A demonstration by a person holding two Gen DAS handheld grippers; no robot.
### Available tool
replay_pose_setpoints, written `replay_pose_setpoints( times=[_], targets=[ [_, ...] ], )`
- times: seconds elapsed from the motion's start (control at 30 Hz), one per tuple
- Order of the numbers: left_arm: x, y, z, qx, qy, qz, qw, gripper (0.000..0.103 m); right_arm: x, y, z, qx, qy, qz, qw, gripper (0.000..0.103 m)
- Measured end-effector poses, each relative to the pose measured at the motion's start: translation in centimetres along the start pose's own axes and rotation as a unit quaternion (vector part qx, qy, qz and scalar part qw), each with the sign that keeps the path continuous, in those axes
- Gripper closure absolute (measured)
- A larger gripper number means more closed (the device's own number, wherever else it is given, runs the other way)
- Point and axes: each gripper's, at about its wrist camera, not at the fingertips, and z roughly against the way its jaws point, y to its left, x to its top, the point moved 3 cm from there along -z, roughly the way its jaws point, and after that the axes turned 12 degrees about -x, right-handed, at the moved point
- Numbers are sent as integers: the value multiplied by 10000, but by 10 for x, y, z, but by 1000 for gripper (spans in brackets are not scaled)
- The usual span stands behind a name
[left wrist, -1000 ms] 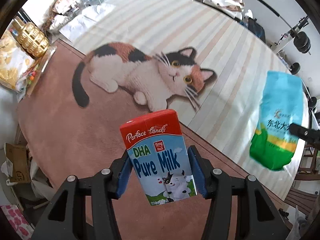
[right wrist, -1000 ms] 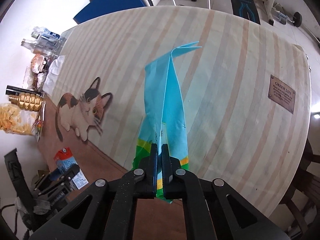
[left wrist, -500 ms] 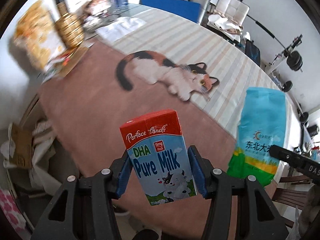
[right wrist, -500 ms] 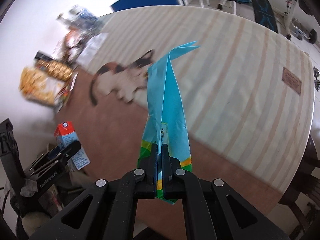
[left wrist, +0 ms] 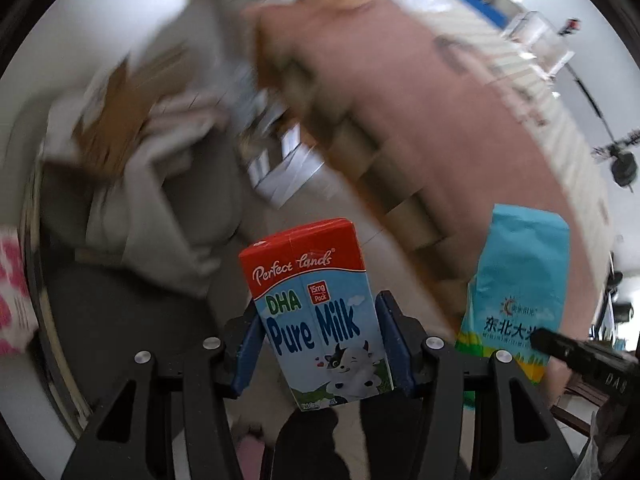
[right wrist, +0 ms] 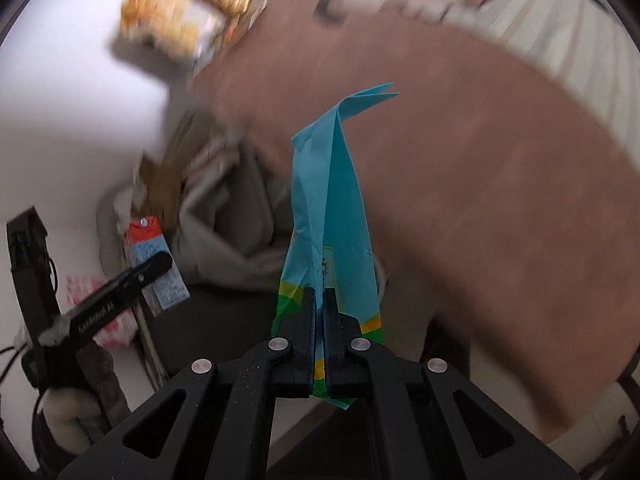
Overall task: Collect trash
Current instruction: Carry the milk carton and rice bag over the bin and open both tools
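My left gripper [left wrist: 318,344] is shut on a red, white and blue milk carton [left wrist: 316,304] and holds it in the air beside the table. The carton also shows in the right wrist view [right wrist: 154,258], with the left gripper's finger [right wrist: 116,296] across it. My right gripper [right wrist: 319,316] is shut on a flat blue and green plastic bag [right wrist: 326,216], which also shows in the left wrist view [left wrist: 516,288]. A trash bin [left wrist: 132,296] with a pale liner [right wrist: 232,248] lies below both grippers, blurred.
The brown table [right wrist: 460,184] with its striped cloth [right wrist: 540,20] is to the right. Snack bags [right wrist: 164,28] sit on its far end. Cardboard [left wrist: 116,120] sticks out of the bin. A pink patterned thing [left wrist: 12,292] lies at the left.
Both grippers have swung left and down, away from the table top, toward the bin on the floor. Each keeps its hold. The views are now motion-blurred.
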Motion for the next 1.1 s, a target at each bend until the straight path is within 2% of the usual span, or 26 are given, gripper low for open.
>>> replay_pose_setpoints(
  times=[0.1, 0.2, 0.37, 0.57, 0.63, 0.67, 0.7, 0.73, 0.8, 0.83, 0.87, 0.93, 1.1],
  targets=[
    [-19, 42, -34, 27, 214, 332, 9992, 52, -23, 28, -59, -167, 385, 263, 9988, 100],
    [-36, 85, -92, -37, 467, 756, 9960, 52, -37, 44, -126, -372, 763, 557, 9948, 100],
    [-54, 142, -204, -349, 798, 1360, 9869, 52, -36, 50, -260, -757, 1154, 1058, 9848, 100],
    [-66, 190, -337, -725, 1175, 1746, 9749, 50, -21, 43, -410, -966, 1402, 1331, 9764, 100],
    [-69, 202, -366, -772, 1262, 1859, 9714, 36, -18, 39, -456, -1001, 1510, 1414, 9732, 100],
    [-71, 209, -381, -814, 1270, 1969, 9688, 13, -15, 38, -471, -939, 1589, 1424, 9724, 100],
    [-71, 215, -386, -832, 1269, 2024, 9675, 1, -15, 36, -489, -899, 1677, 1421, 9714, 100],
    [-71, 218, -391, -842, 1256, 2087, 9662, 1, -14, 35, -502, -888, 1697, 1418, 9712, 99],
    [-73, 228, -395, -674, 1228, 2141, 9667, 1, -13, 36, -519, -880, 1768, 1487, 9690, 91],
    [-73, 228, -391, -606, 1183, 2132, 9679, 1, -14, 36, -522, -828, 1771, 1487, 9694, 69],
    [-74, 229, -386, -477, 1109, 2106, 9701, 1, -13, 37, -523, -851, 1735, 1490, 9698, 37],
    [-75, 230, -375, -235, 938, 2039, 9742, 1, -14, 38, -515, -868, 1614, 1564, 9705, 8],
    [-85, 220, -342, 371, 699, 1741, 9816, 1, -16, 41, -482, -1238, 1282, 1824, 9670, 7]
  ],
)
